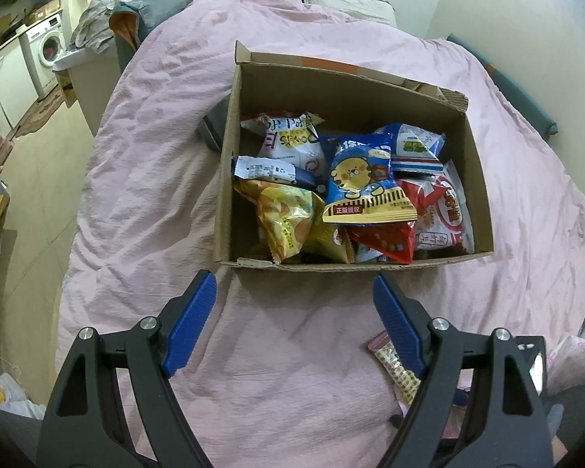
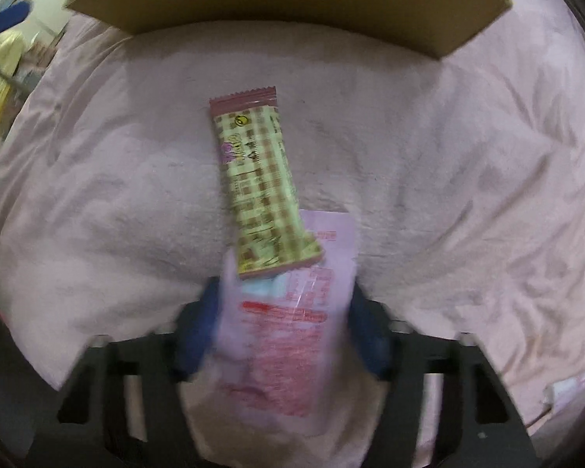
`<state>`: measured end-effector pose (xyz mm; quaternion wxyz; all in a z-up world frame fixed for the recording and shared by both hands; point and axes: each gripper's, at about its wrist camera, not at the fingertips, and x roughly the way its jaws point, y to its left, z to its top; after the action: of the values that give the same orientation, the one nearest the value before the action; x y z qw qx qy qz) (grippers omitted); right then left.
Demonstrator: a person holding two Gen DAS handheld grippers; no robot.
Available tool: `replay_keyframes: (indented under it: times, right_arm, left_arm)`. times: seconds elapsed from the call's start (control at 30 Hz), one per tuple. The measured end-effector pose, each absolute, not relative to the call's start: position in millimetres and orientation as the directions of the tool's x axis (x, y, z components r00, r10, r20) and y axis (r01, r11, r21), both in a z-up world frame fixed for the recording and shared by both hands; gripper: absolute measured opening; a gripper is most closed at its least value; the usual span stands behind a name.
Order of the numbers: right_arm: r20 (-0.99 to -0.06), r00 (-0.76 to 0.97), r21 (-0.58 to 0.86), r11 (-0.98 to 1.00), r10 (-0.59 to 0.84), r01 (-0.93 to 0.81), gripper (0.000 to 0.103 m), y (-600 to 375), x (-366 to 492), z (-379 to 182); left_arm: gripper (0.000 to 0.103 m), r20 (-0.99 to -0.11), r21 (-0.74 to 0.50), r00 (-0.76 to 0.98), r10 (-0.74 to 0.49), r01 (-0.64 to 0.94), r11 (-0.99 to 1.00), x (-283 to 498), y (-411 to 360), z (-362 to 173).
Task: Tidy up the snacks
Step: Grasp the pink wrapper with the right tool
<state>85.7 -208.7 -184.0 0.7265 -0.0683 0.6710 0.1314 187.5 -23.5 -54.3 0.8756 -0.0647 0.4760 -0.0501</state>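
**Pick-up of loose packets under way; box already well filled**

Left wrist view. Your left gripper point(image 1: 294, 300) hangs released, jaws spread wide with nothing between them, over the pink bedspread point(image 1: 144, 195) just short of the cardboard box point(image 1: 483, 210). The box holds most of the snacks: a blue bear bag point(image 1: 364, 181) on top, a yellow chip bag point(image 1: 284, 218) at the near left, red bags point(image 1: 393, 240) to the right. One checked wafer bar point(image 1: 395, 370) lies on the bedspread beside your right-hand finger, partly hidden by it. Judgement: this hand is idle and waiting.

Right wrist view. Your right gripper point(image 2: 286, 319) points down at the bed with its jaws either side of a pale pink packet point(image 2: 288, 335). The frame is blurred; the pads sit at the packet's edges, but I cannot tell whether they press it yet. The wafer bar point(image 2: 259, 179) lies across the packet's far end, touching it. The box wall point(image 2: 292, 4) stands beyond.

Next move, as I judge it: confirm a firm pinch, lift, carry over the near wall. Watch that the overlapping bar may drag or slide along. The soft bedspread could bunch under the fingers.
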Motion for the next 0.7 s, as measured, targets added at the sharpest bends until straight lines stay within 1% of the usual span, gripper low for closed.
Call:
replay_keyframes:
  times: [0.03, 0.1, 0.17, 0.23, 0.3, 0.37, 0.47, 0.6, 0.7]
  right_arm:
    - [-0.991, 0.063, 0.096, 0.953, 0.119, -0.288, 0.054, -211, 83, -182]
    - [-0.984, 0.057, 0.145, 0.947, 0.168, -0.286, 0.040, -219, 79, -175]
    - [-0.974, 0.058, 0.196, 0.947, 0.217, -0.254, 0.039, -233, 78, -165]
    - [-0.966, 0.074, 0.226, 0.947, 0.248, -0.229, 0.035, -250, 75, -155]
    - [-0.959, 0.092, 0.243, 0.946, 0.268, -0.215, 0.022, -260, 73, -144]
    - [-0.951, 0.119, 0.259, 0.945, 0.285, -0.198, 0.020, -273, 77, -138]
    - [-0.938, 0.154, 0.283, 0.944, 0.309, -0.169, 0.020, -287, 87, -127]
    - [-0.909, 0.243, 0.321, 0.941, 0.339, -0.110, 0.019, -301, 96, -107]
    - [-0.893, 0.315, 0.327, 0.944, 0.321, -0.033, 0.019, -320, 102, -99]
  left_arm:
    - [0.080, -0.827, -0.161, 0.541, -0.150, 0.027, 0.987, 187, -24, -55]
    - [0.080, -0.831, -0.160, 0.536, -0.151, 0.030, 0.987, 187, -25, -56]
    - [0.080, -0.836, -0.160, 0.527, -0.154, 0.036, 0.987, 186, -27, -59]
    - [0.080, -0.843, -0.155, 0.515, -0.155, 0.044, 0.987, 185, -31, -63]
    - [0.080, -0.854, -0.148, 0.497, -0.152, 0.048, 0.988, 184, -34, -68]
    - [0.080, -0.866, -0.151, 0.475, -0.156, 0.048, 0.987, 184, -38, -73]
    - [0.080, -0.882, -0.151, 0.447, -0.151, 0.036, 0.988, 182, -44, -79]
    - [0.080, -0.906, -0.176, 0.388, -0.167, 0.012, 0.984, 184, -59, -91]
    - [0.080, -0.919, -0.185, 0.344, -0.192, 0.054, 0.981, 188, -82, -102]
